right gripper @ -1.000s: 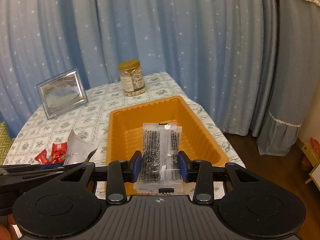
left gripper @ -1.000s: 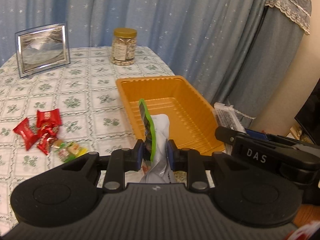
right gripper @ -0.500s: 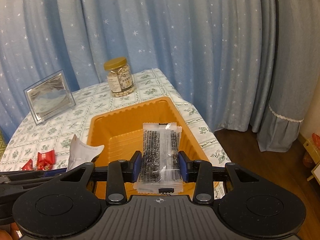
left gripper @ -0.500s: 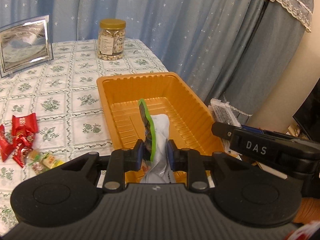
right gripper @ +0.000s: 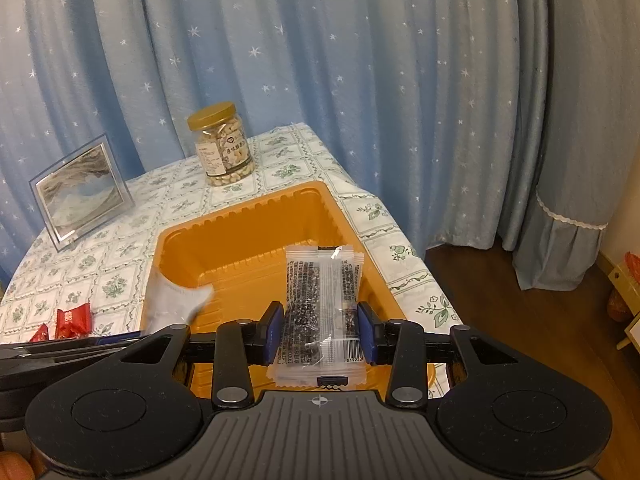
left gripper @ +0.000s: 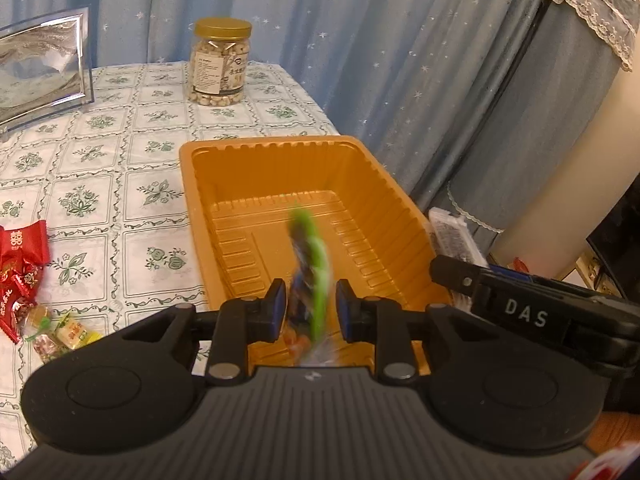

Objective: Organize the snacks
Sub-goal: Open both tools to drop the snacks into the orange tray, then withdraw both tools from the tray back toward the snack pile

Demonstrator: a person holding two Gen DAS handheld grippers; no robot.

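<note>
Curtained bench [left gripper: 100, 184]: left hand-held gripper [left gripper: 311, 309] is opening, dropping its blurred packet [left gripper: 314, 264] into the tray [left gripper: 188, 184]; right hand-held gripper [right gripper: 320, 332] is clamping a sachet [right gripper: 322, 304] above it.

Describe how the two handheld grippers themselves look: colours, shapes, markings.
Both are matte black plastic. Each has a ribbed central deck with a small crosshair mark, two round discs at the sides, silver screws, and blue-padded fingers. The right gripper, seen from the left gripper, carries white "DAS" lettering. No cables or sleeves show.
</note>
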